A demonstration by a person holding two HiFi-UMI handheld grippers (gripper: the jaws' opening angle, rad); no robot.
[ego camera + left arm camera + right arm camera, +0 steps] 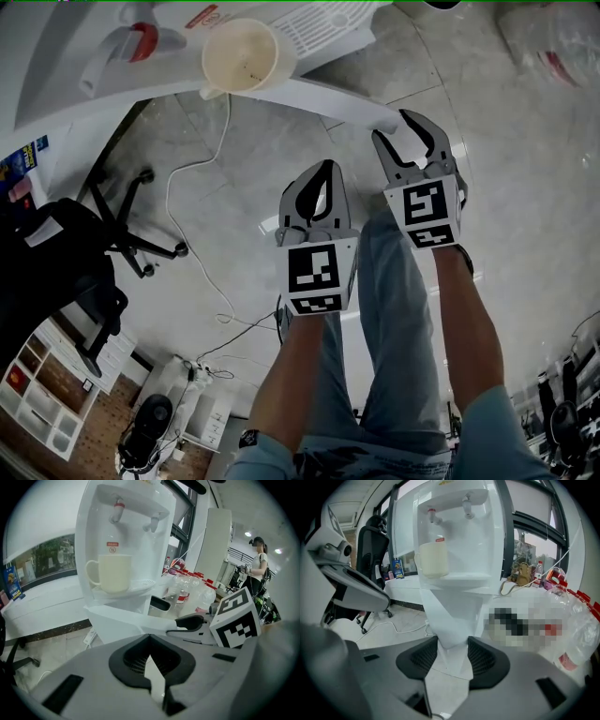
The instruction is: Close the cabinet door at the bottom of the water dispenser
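Right gripper [453, 646]: jaws part-open, pads pressing both faces of the cabinet door [451, 616] edge at 12 o'clock. Left gripper [150, 660]: jaws together, empty, at the right gripper's 8 o'clock.

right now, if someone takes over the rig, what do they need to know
Left gripper: shut, empty, beside the right one.
Right gripper: jaws closed on the free edge of the door.
Door: swung wide open from the dispenser, which has a cup on it.
Done: door edge gripped.
Left: swing the door shut against the dispenser's base, then let go.
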